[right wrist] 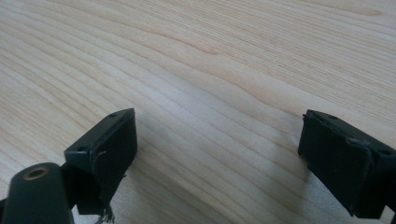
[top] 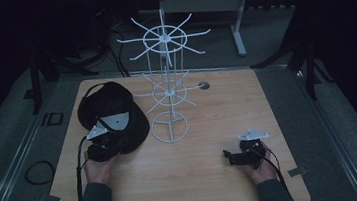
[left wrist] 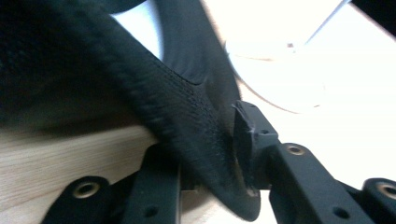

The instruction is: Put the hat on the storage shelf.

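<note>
Lying at the table's [top: 185, 180] left, just beside the white wire rack [top: 166, 89]: black cap [top: 112, 115]. Pinching the cap's brim [left wrist: 205, 140], near edge: left gripper [left wrist: 212, 161]. Resting at the right on bare wood, well apart from the cap, jaws gaping wide: right gripper [right wrist: 217, 158].

The white wire rack [top: 166, 81] stands upright near the table's [top: 214, 177] far middle, its spokes reaching out over the wood at two heights and blocking passage there. Just left of its round base lies the black cap [top: 112, 115], apparently touching it, though dimness hides the gap. The near and right parts of the table lie open.
</note>
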Demonstrator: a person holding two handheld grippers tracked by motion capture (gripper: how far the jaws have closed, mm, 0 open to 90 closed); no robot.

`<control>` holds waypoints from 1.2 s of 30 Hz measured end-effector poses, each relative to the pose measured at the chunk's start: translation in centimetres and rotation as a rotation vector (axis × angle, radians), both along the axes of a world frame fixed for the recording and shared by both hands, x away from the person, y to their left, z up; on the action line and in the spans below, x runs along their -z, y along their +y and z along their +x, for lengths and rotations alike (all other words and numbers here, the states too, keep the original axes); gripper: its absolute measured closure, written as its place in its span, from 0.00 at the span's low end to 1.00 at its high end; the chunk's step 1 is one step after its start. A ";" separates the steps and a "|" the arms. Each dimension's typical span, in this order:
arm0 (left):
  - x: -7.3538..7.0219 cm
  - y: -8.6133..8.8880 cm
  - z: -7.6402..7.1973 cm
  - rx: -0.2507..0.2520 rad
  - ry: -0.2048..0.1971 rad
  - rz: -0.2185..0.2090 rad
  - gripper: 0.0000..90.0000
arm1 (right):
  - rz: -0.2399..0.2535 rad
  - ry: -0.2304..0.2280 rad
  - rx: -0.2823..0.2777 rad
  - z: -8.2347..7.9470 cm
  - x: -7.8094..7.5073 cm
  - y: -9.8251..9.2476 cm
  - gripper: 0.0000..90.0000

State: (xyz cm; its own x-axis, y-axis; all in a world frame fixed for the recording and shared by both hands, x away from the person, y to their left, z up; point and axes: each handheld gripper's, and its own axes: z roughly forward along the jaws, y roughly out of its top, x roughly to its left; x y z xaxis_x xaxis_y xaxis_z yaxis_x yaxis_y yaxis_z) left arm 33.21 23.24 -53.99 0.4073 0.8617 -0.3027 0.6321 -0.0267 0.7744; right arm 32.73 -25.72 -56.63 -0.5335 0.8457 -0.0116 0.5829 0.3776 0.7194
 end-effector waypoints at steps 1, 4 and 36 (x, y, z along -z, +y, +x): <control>0.0 0.0 0.0 0.000 0.000 0.000 0.82 | 0.000 0.000 0.000 0.0 0.0 0.0 0.13; -0.4 0.3 -0.1 -0.002 0.005 0.015 0.83 | 0.000 0.000 0.001 0.0 0.0 0.0 0.13; -2.9 0.6 -1.7 -0.054 -0.074 0.122 0.96 | 0.000 0.000 -0.001 0.0 0.0 0.0 0.13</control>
